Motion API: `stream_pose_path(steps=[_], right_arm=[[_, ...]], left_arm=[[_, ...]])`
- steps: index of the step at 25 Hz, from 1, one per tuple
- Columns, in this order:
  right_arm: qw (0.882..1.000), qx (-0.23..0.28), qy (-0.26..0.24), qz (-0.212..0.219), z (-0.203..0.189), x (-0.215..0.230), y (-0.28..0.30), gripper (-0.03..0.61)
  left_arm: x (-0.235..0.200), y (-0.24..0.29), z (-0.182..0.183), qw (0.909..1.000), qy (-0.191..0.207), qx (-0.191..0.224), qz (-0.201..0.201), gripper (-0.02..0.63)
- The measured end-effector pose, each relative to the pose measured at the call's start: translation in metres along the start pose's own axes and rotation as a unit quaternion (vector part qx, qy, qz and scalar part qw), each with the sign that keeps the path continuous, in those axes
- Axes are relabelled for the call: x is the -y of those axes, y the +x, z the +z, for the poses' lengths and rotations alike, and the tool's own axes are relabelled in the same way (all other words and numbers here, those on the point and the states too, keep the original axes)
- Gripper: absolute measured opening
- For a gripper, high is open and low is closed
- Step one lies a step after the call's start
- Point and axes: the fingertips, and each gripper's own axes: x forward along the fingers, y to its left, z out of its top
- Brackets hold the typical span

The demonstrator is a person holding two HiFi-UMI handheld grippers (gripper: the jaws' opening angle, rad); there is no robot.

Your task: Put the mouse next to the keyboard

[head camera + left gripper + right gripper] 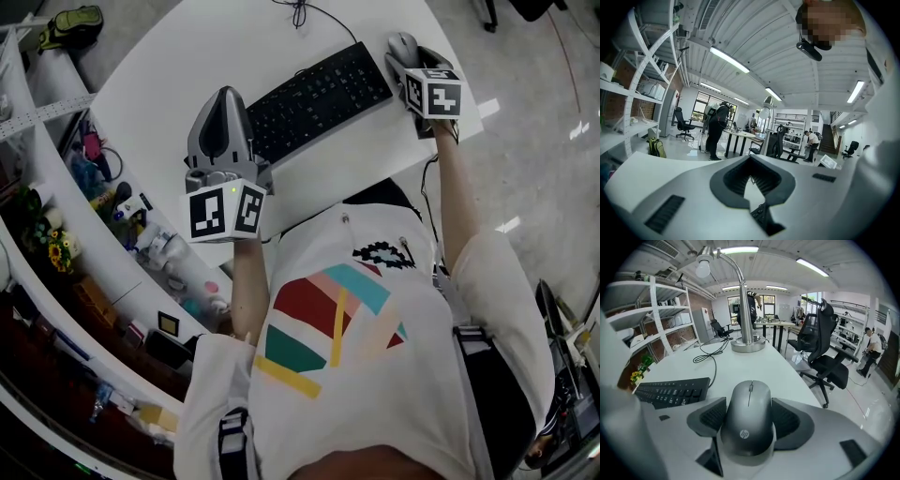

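Person's shirt [347, 319] fills the near foreground. Left gripper [220, 120] hangs raised over the near left of the desk [178, 66], jaws closed together on nothing. Right gripper [749, 414] clasps the mouse [749, 427] by its sides at the far right, just beside the right end of the keyboard [314, 98]. Contact with the desk cannot be confirmed. Assessment: placement step, nearly complete. Next move calls for settling the mouse flat, releasing it, and withdrawing without dragging it.

Only legible mark: a pale "hp" logo on the rear of the grey mouse [747, 420]; key legends on the keyboard [675, 391] are too small to read.
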Motion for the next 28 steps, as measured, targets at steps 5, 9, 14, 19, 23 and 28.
stream_pose_path(steps=[5, 9, 14, 19, 23, 28], right_arm=[[1.000, 0.014, -0.010, 0.003, 0.000, 0.000, 0.004, 0.308], [0.998, 0.017, -0.058, -0.012, 0.001, 0.004, 0.000, 0.310], [0.995, 0.081, -0.049, -0.019, 0.046, -0.005, -0.038, 0.308], [0.989, 0.114, 0.021, 0.094, 0.097, -0.065, -0.069, 0.307], [0.968, 0.177, 0.009, 0.180, 0.163, -0.138, -0.098, 0.261], [0.931, 0.261, -0.040, 0.253, 0.228, -0.229, -0.140, 0.012]], left_arm=[[-0.004, 0.000, -0.001, 0.9999, -0.003, 0.006, 0.007, 0.044], [-0.007, -0.002, 0.000, 0.9995, -0.013, 0.021, 0.019, 0.044], [-0.021, -0.013, 0.018, 0.9979, -0.012, 0.051, 0.038, 0.044], [-0.045, -0.035, 0.042, 0.9941, -0.009, 0.080, 0.072, 0.044], [-0.061, -0.047, 0.070, 0.9884, 0.038, 0.103, 0.105, 0.044], [-0.068, -0.058, 0.105, 0.9803, 0.071, 0.130, 0.130, 0.044]])
